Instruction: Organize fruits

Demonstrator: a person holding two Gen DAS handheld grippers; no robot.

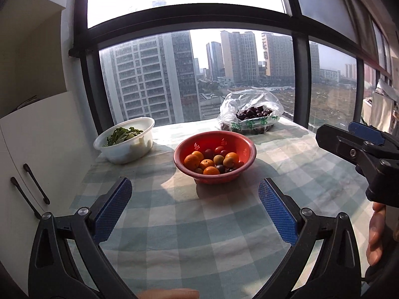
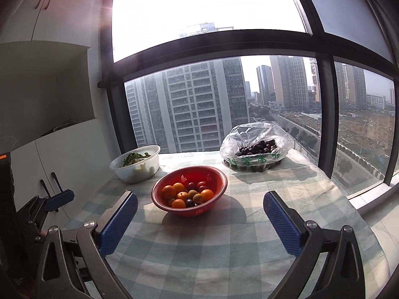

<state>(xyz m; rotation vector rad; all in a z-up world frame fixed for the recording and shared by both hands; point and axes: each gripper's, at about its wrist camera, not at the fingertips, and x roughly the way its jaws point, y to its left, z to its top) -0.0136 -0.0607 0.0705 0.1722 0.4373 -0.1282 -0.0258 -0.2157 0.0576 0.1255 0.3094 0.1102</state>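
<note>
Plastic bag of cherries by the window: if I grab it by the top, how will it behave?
The plastic bag looks thin and crinkled, so it will probably go floppy and sag. Its mouth stands open above the cherries, so some may spill if it tilts. The film is glossy, so it could slip between the pads.

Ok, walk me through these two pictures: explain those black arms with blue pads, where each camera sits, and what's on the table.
These are two hand-held grippers, not a robot; a camera on each looks along its fingers. One picture shows the left gripper open and empty, with the right gripper at its edge. The other shows the right one's own view, also open and empty. On the checked tablecloth stand a red colander of mixed fruit, a white bowl of greens and a plastic bag of dark cherries.
</note>
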